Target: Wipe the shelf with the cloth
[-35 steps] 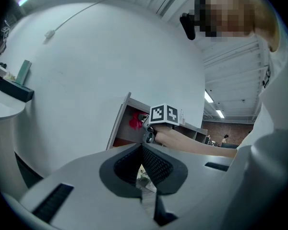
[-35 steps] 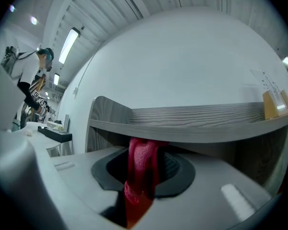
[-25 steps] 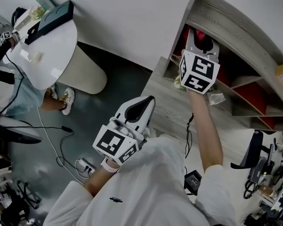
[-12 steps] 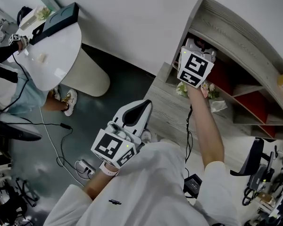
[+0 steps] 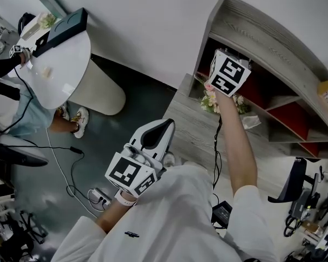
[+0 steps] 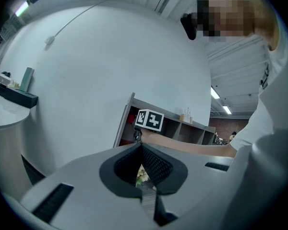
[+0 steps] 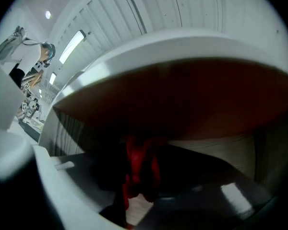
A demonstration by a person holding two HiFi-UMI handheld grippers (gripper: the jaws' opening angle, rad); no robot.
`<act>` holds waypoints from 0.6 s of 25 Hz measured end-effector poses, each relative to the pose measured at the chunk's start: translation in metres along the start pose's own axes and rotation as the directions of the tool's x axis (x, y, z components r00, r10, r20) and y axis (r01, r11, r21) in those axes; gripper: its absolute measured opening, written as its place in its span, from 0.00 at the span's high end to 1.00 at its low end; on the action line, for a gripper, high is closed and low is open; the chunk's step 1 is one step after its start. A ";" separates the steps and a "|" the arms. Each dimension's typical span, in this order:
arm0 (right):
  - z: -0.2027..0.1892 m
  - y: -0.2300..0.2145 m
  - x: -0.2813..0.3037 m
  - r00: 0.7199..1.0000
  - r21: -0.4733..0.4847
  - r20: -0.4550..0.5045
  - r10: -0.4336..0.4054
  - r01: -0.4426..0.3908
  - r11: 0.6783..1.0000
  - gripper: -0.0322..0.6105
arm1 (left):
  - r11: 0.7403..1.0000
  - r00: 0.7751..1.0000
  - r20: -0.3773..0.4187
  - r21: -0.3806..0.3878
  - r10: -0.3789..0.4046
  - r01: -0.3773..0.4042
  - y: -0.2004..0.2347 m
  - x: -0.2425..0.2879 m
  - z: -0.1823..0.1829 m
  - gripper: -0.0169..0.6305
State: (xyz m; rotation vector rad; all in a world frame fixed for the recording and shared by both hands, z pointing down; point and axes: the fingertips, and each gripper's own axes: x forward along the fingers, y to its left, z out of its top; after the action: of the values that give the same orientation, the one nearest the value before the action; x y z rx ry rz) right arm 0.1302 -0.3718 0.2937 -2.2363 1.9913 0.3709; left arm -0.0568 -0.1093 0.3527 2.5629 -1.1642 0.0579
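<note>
Grey shelf on a white wall, right gripper stuck into the top-left cubby.
Clamped on the red cloth over the cubby floor, seen only in right gripper view; lost behind the marker cube from the head. Left gripper down by the body, pinched together on nothing, flowers peeking past it.

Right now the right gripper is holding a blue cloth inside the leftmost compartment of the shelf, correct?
Not quite: the cloth is red, not blue. The right gripper view shows it, with the right gripper closed on the cloth inside the leftmost compartment of the shelf.
</note>
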 end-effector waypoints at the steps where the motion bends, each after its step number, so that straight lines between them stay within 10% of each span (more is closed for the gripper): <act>1: 0.000 -0.008 -0.002 1.000 0.001 -0.001 -0.014 0.014 1.000 0.75 | 1.000 1.000 -0.002 0.001 -0.004 0.004 -0.001 0.000 -0.001 0.97; 15: -0.005 -0.131 -0.037 0.979 -0.033 -0.015 -0.203 0.203 0.979 0.75 | 0.993 0.993 -0.027 0.031 -0.112 0.113 -0.042 0.019 -0.005 0.97</act>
State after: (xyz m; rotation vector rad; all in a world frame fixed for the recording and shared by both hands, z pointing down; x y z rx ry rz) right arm 0.2563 -0.3211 0.2989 -2.4419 1.7543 0.3619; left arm -0.0123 -0.0955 0.3488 2.6430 -1.0150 0.0831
